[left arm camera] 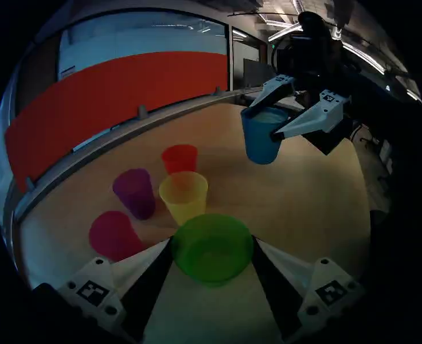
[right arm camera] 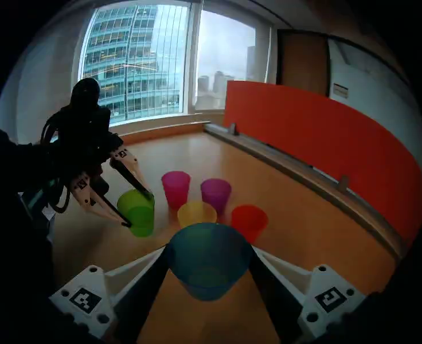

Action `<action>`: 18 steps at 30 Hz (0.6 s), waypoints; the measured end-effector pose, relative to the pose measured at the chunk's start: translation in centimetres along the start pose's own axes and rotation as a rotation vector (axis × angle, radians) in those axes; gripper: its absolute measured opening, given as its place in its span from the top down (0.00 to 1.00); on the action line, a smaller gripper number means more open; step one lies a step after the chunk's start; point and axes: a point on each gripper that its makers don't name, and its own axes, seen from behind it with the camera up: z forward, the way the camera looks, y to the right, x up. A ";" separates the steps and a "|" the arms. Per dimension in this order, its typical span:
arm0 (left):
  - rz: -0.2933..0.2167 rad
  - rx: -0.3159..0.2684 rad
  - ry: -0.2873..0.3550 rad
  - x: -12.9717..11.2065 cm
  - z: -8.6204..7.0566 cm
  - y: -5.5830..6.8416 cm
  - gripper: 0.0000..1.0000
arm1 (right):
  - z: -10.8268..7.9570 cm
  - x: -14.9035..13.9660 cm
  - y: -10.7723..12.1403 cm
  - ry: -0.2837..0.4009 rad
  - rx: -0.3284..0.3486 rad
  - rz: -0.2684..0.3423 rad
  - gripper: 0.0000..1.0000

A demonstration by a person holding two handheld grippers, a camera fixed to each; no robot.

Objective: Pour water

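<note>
The right gripper (right arm camera: 208, 252) clamps a blue cup (right arm camera: 208, 261) by its sides, upright and lifted clear of the tabletop (left arm camera: 303, 189). The left gripper (left arm camera: 211, 243) clamps a green cup (left arm camera: 212, 247), also upright. In the left gripper view, the blue cup lies ahead and to the right, higher than the green cup and well apart from it. Pouring would likely need the two rims brought close first.

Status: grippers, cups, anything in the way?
Left gripper shut on green plastic cup. Right gripper shut on blue plastic cup. Four loose plastic cups clustered on wooden table.
</note>
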 end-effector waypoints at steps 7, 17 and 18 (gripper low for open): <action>-0.006 -0.010 -0.017 -0.7 0.6 -0.1 0.10 | 0.7 -0.9 -0.2 -0.018 0.004 0.007 0.05; -0.015 -0.013 -0.029 -1.6 1.2 -0.3 0.10 | 1.4 -2.0 -0.7 -0.036 0.008 0.015 0.05; -0.014 -0.013 -0.031 -1.7 1.3 -0.2 0.10 | 1.5 -2.2 -0.7 -0.038 0.009 0.016 0.05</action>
